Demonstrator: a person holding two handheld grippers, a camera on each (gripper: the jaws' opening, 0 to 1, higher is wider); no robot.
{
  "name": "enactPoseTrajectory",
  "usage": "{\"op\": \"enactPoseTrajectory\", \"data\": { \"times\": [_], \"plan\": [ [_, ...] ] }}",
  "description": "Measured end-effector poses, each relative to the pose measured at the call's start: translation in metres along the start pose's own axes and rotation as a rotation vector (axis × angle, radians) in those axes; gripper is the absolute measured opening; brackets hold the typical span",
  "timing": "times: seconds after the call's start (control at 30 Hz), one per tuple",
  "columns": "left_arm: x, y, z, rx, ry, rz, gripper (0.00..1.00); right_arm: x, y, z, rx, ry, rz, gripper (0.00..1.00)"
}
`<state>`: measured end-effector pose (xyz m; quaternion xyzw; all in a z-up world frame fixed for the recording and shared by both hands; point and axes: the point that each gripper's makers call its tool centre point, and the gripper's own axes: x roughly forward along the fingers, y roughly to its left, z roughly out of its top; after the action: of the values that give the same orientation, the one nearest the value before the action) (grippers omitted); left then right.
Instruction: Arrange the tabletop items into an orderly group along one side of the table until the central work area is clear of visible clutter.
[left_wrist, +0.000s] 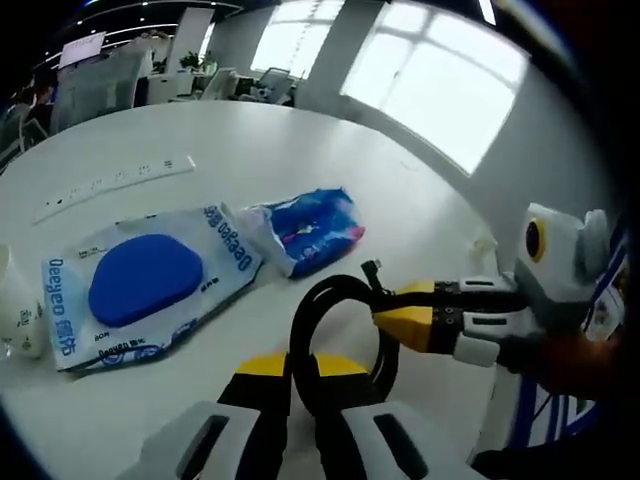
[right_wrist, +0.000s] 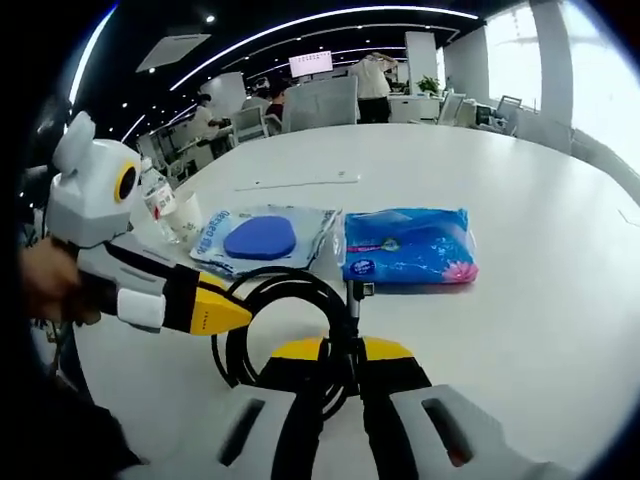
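A coiled black cable (left_wrist: 335, 300) (right_wrist: 270, 290) lies near the edge of the white table (left_wrist: 300, 140) (right_wrist: 540, 300). My left gripper (left_wrist: 302, 368) is shut on the near side of the coil. It enters the right gripper view from the left (right_wrist: 235, 312), held by a hand. My right gripper (right_wrist: 343, 350) is shut on the coil beside the cable's plug end, and comes in from the right in the left gripper view (left_wrist: 395, 308). Beyond the coil lie a white wet-wipes pack with a blue lid (left_wrist: 140, 280) (right_wrist: 262, 238) and a blue tissue pack (left_wrist: 310, 230) (right_wrist: 408, 245).
A white power strip (left_wrist: 115, 185) (right_wrist: 300, 182) lies farther back on the table. A paper cup (left_wrist: 20, 310) (right_wrist: 185, 220) and a plastic bottle (right_wrist: 155, 200) stand beside the wipes pack. Office chairs, desks and people are beyond the table.
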<state>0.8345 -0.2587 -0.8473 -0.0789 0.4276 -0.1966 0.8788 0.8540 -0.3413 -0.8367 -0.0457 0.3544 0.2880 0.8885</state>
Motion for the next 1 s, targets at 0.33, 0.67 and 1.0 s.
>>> {"op": "enactPoseTrajectory", "data": {
  "times": [0.33,0.67,1.0],
  "plan": [
    [0.017,0.008,-0.008,0.008,0.045,0.001,0.05,0.017,-0.006,-0.010,-0.010,0.032,-0.003,0.08],
    [0.022,0.014,-0.011,0.038,0.059,0.012,0.06,0.024,-0.007,-0.011,-0.048,0.048,-0.001,0.08],
    [0.023,0.017,-0.009,0.078,0.051,0.028,0.09,0.026,-0.006,-0.012,-0.112,0.043,-0.002,0.07]
  ]
}}
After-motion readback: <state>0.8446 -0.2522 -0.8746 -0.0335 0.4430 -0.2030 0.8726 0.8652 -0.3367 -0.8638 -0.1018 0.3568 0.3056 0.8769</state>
